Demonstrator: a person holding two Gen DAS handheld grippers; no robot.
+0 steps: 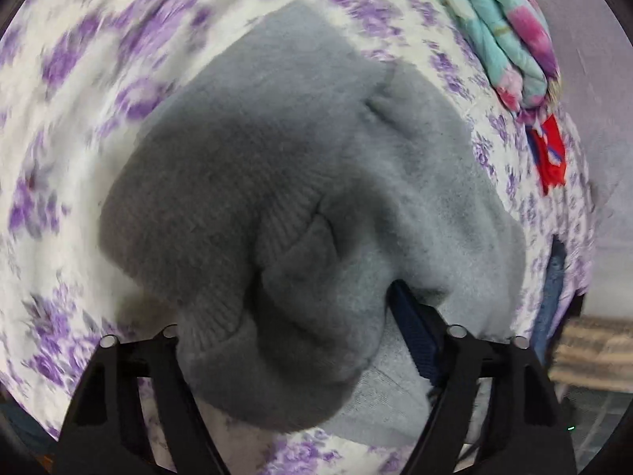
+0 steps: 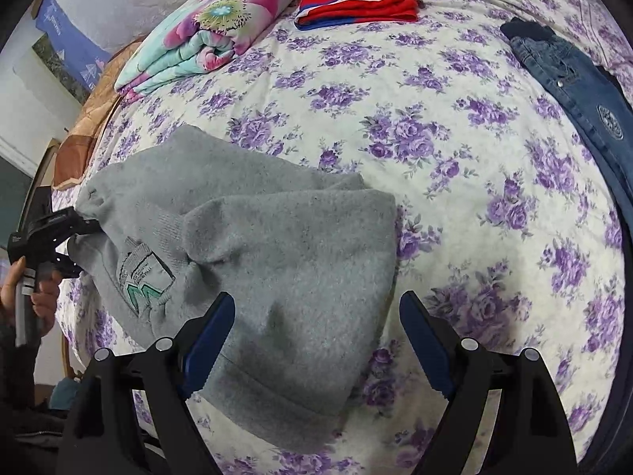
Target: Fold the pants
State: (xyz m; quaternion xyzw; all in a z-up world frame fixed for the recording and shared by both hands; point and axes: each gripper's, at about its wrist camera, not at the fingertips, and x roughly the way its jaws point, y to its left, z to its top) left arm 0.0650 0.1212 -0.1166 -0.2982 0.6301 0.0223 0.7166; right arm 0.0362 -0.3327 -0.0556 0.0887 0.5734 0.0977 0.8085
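we work on the grey pants (image 2: 277,245), which lie partly folded on the floral bedspread (image 2: 455,150), at its near left edge. the left gripper (image 2: 59,233) is clenched on the bunched waistband end, holding that cloth up off the bed; in the left wrist view the fabric fills the gap between its fingers. the right gripper (image 2: 316,340) is released, jaws spread wide, hovering above the lower edge of the pants without touching. to do this step well, we judge that the right gripper should take the free edge squarely, so both ends travel together and the fold lands flat. the jeans (image 2: 573,75) and red cloth (image 2: 360,0) lie well apart
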